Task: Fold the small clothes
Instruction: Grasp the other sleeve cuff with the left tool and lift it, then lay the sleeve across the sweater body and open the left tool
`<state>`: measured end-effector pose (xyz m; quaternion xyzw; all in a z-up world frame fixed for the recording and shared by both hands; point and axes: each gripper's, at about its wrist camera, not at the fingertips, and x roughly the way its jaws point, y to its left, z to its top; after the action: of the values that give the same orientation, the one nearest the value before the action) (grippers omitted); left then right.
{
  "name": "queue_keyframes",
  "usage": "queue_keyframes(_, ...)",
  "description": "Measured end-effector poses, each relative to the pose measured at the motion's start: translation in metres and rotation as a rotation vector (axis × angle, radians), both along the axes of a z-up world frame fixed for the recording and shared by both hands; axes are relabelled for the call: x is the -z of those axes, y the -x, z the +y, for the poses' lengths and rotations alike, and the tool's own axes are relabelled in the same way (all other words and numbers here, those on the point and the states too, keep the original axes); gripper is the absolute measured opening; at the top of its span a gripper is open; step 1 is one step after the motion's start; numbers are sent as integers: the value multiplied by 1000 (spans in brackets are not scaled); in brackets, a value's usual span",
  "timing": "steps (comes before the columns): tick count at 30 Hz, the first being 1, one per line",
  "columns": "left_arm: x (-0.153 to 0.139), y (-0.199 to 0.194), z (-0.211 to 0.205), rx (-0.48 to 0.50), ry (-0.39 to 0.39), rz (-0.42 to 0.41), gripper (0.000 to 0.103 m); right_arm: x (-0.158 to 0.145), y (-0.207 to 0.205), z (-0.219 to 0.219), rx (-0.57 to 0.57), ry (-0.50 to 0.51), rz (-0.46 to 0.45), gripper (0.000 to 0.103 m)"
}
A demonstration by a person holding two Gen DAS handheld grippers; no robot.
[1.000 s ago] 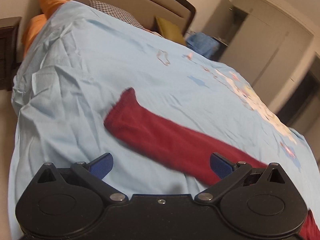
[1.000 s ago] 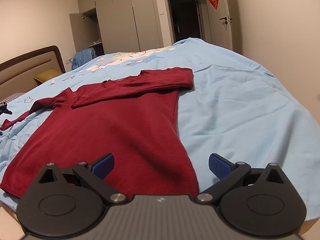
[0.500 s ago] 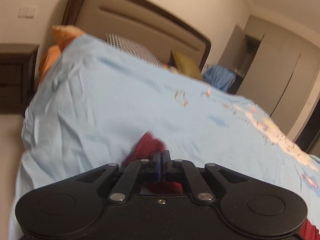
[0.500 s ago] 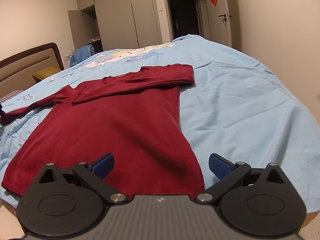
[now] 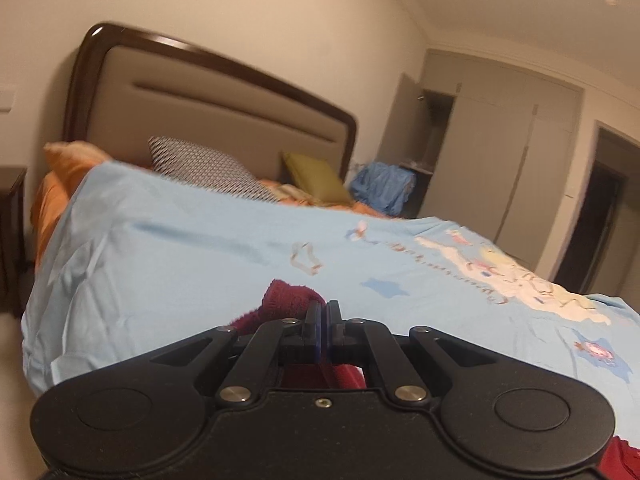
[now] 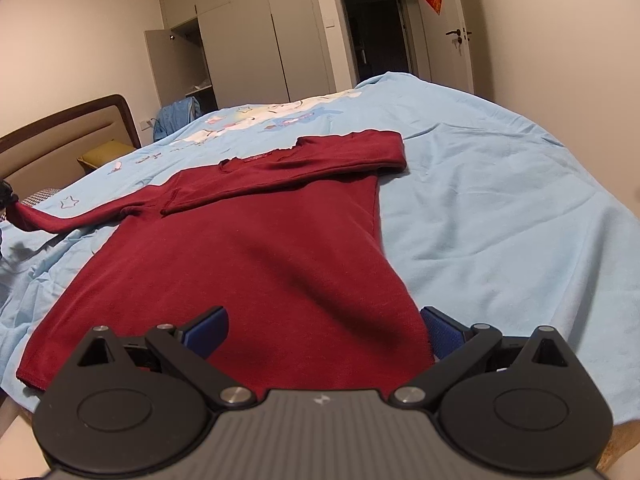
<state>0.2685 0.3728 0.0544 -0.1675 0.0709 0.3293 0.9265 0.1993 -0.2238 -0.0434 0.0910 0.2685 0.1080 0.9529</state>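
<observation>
A dark red long-sleeved top (image 6: 248,256) lies flat on the light blue bed cover (image 6: 500,216). Its right sleeve (image 6: 320,160) is folded across the chest. The left sleeve (image 6: 68,220) stretches out to the left and rises off the cover at its cuff. My left gripper (image 5: 323,316) is shut on that cuff (image 5: 288,300), with red cloth bunched around the fingertips. The same gripper (image 6: 6,196) shows at the left edge of the right wrist view. My right gripper (image 6: 326,330) hovers open over the top's hem near its right corner, holding nothing.
Pillows (image 5: 200,168) and a brown headboard (image 5: 212,92) close the bed's head. A dark nightstand (image 5: 12,236) stands left of it. Wardrobes (image 6: 248,40), a blue garment (image 6: 176,118) and a doorway (image 6: 376,32) lie beyond the bed. The bed's near edge runs below my right gripper.
My left gripper went from open over the left sleeve to shut on its cuff and has lifted it. The right gripper stayed open and shifted only slightly over the hem.
</observation>
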Motion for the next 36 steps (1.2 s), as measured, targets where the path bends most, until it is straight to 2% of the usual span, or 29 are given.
queue_keyframes(5, -40, -6, -59, 138, -113, -61, 1, 3, 5, -9, 18, -42, -7, 103)
queue_keyframes(9, -68, -15, -121, 294, -199, -104, 1, 4, 11, -16, 30, -64, -25, 103)
queue_keyframes(13, -79, -25, -192, 451, -285, -131, 1, 5, 17, -25, 52, -82, -37, 103)
queue_keyframes(16, -75, -36, -250, 559, -356, -128, 1, 6, 22, -32, 73, -93, -42, 103)
queue_keyframes(19, -65, -53, -302, 641, -380, -106, 1, 8, 27, -38, 89, -107, -44, 103)
queue_keyframes(25, -14, -102, -380, 762, -317, 16, 1, 11, 39, -51, 122, -120, -51, 103)
queue_keyframes(31, 56, -127, -426, 864, -339, 147, 1, 16, 51, -63, 157, -120, -49, 103)
queue_keyframes(36, 91, -137, -444, 937, -272, 223, 6, 21, 55, -71, 178, -119, -45, 103)
